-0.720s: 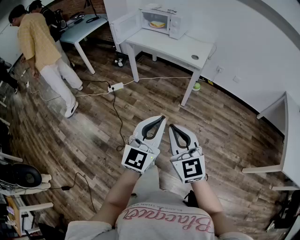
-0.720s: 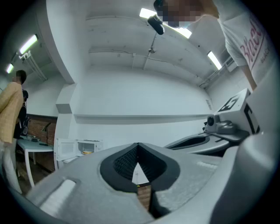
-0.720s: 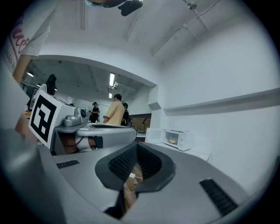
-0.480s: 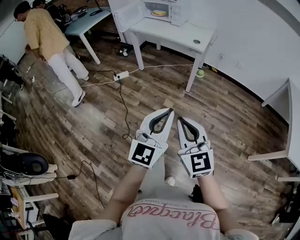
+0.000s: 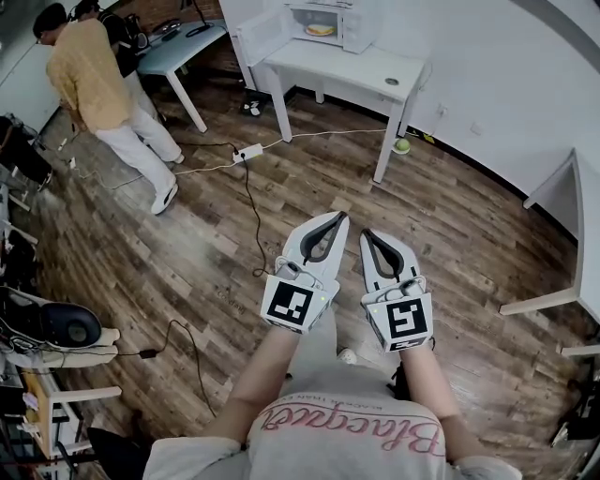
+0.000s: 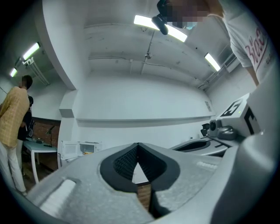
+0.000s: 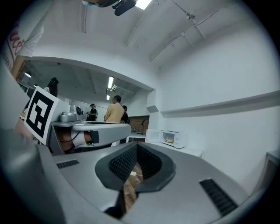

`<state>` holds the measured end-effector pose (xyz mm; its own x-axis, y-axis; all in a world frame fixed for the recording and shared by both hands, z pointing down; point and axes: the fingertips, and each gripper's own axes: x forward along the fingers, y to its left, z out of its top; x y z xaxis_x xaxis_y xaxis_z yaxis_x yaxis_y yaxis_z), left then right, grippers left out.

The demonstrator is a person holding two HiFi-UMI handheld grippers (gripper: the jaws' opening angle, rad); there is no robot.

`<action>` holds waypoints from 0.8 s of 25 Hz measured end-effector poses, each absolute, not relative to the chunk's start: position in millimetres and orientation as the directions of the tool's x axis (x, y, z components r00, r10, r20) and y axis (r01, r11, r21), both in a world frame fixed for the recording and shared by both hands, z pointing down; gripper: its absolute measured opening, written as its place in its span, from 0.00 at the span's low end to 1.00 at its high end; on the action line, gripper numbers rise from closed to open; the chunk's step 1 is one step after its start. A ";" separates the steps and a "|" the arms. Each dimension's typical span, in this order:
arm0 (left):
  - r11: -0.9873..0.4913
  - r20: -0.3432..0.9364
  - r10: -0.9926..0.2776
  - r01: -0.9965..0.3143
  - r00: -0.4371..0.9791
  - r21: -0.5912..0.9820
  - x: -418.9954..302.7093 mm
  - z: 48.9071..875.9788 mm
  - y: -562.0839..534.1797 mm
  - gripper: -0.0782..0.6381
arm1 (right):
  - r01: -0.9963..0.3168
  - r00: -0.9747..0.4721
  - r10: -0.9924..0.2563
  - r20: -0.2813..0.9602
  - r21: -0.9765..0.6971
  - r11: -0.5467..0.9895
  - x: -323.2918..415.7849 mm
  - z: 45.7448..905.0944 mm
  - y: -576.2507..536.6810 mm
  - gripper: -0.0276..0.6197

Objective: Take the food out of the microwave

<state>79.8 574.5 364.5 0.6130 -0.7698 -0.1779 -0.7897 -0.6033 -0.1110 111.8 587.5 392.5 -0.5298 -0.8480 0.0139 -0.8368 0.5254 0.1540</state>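
Note:
The white microwave stands far ahead on a white table, its door swung open to the left. A yellow food item lies inside. My left gripper and right gripper are held side by side in front of my body, over the wooden floor and far short of the table. Both are shut with nothing between the fingers. In the left gripper view the microwave is small at the lower left beyond the shut gripper. The right gripper view shows the microwave at centre right.
A person in a yellow shirt stands at the left by a pale desk. A power strip and cables lie on the floor before the table. A green ball rests by a table leg. Another white table stands at the right.
The microwave and its table have slid toward the top edge of the head view. Both grippers stay shut, side by side, slightly further right and lower in the picture. The person in yellow has shifted.

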 end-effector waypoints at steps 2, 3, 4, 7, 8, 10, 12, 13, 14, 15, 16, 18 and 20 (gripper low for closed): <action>-0.599 -0.179 -0.771 -0.791 0.611 -0.124 72.5 362.3 565.7 0.11 | -0.836 -0.529 -0.849 0.011 0.165 0.523 103.0 390.5 579.1 0.06; -0.597 -0.180 -0.771 -0.792 0.611 -0.131 68.8 360.9 559.8 0.11 | -0.834 -0.532 -0.847 0.012 0.167 0.526 98.4 389.6 573.4 0.06; -0.596 -0.182 -0.770 -0.791 0.612 -0.139 65.5 359.2 553.2 0.11 | -0.832 -0.535 -0.845 0.012 0.166 0.529 94.4 388.7 566.6 0.06; -0.602 -0.194 -0.761 -0.786 0.619 -0.144 60.8 355.0 531.2 0.11 | -0.829 -0.540 -0.841 0.012 0.161 0.535 87.9 385.4 541.1 0.06; -0.605 -0.192 -0.759 -0.783 0.621 -0.144 60.6 355.1 522.5 0.11 | -0.829 -0.540 -0.842 0.013 0.161 0.535 87.2 383.8 531.7 0.06; -0.606 -0.186 -0.760 -0.783 0.622 -0.143 58.9 355.3 503.5 0.11 | -0.830 -0.539 -0.842 0.015 0.163 0.534 84.9 380.7 513.9 0.06; -0.601 -0.187 -0.765 -0.787 0.617 -0.139 55.4 354.0 484.1 0.11 | -0.826 -0.543 -0.840 0.018 0.169 0.538 80.7 378.7 497.2 0.06; -0.598 -0.190 -0.766 -0.789 0.614 -0.141 53.7 352.9 474.5 0.11 | -0.824 -0.545 -0.838 0.020 0.171 0.540 78.6 377.8 488.7 0.06; -0.594 -0.193 -0.768 -0.791 0.611 -0.142 52.2 351.4 465.0 0.11 | -0.822 -0.547 -0.837 0.021 0.172 0.542 76.6 376.9 480.1 0.06; -0.592 -0.196 -0.769 -0.794 0.608 -0.141 50.7 350.0 456.0 0.11 | -0.821 -0.549 -0.836 0.023 0.173 0.544 74.8 376.1 471.8 0.06; -0.590 -0.198 -0.771 -0.796 0.605 -0.137 48.9 348.7 447.4 0.11 | -0.820 -0.550 -0.835 0.024 0.172 0.545 72.9 375.5 463.7 0.06; -0.584 -0.200 -0.776 -0.801 0.599 -0.133 44.4 346.9 431.1 0.11 | -0.820 -0.551 -0.834 0.027 0.168 0.548 68.9 375.2 448.2 0.06; -0.578 -0.203 -0.780 -0.805 0.592 -0.129 39.3 345.0 415.5 0.11 | -0.820 -0.552 -0.833 0.029 0.161 0.549 64.9 375.0 432.2 0.06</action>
<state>39.3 415.5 345.0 0.5925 -0.7795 -0.2032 -0.8054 -0.5784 -0.1294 64.9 432.2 375.0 -0.5524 -0.8331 0.0294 -0.8199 0.5493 0.1614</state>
